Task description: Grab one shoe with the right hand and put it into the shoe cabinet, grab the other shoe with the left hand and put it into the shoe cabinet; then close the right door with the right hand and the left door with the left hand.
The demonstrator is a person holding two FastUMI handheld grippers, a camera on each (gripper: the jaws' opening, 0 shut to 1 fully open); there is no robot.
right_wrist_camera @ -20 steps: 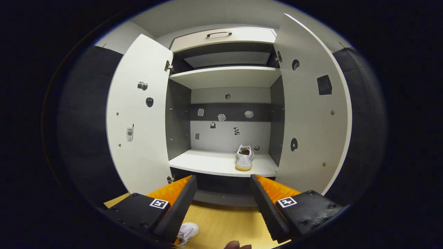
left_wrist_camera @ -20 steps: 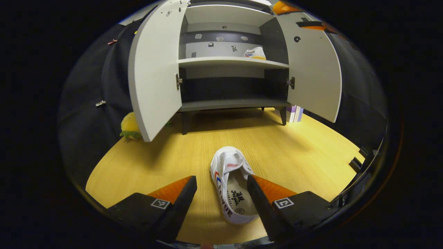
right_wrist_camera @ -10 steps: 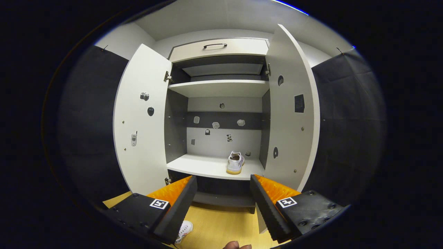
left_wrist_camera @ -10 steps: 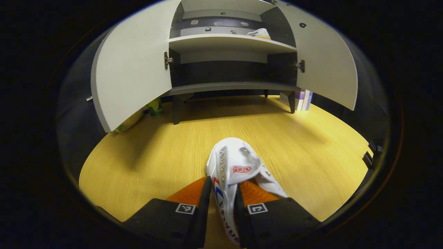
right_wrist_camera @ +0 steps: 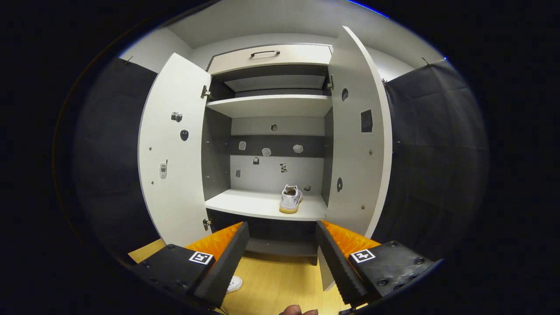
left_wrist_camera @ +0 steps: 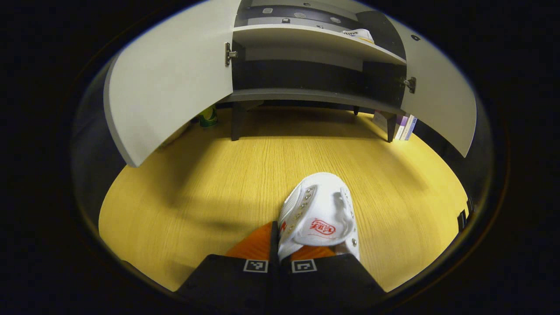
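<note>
In the left gripper view my left gripper (left_wrist_camera: pixel 276 240) is shut on the side wall of a white canvas shoe (left_wrist_camera: pixel 321 214), which hangs just above the wooden floor (left_wrist_camera: pixel 210 183), toe pointing toward the cabinet. The shoe cabinet (left_wrist_camera: pixel 306 92) stands ahead with both doors open. A second white shoe (left_wrist_camera: pixel 358 33) rests on its middle shelf at the right. In the right gripper view my right gripper (right_wrist_camera: pixel 282 245) is open with nothing between its fingers, facing the cabinet (right_wrist_camera: pixel 267 205). The shelved shoe (right_wrist_camera: pixel 291 199) sits there heel toward me. A bit of the held shoe (right_wrist_camera: pixel 235 284) peeks out low down.
The left door (left_wrist_camera: pixel 170 83) and right door (left_wrist_camera: pixel 442 105) swing wide toward me. A green can (left_wrist_camera: pixel 208 117) stands by the cabinet's left leg, and some books (left_wrist_camera: pixel 404 127) lean by the right leg. A drawer with a handle (right_wrist_camera: pixel 264 53) tops the cabinet.
My left gripper has shut on the floor shoe and lifted it, swinging closer to the cabinet. My right gripper has drawn back from the cabinet and drifted right, staying open.
</note>
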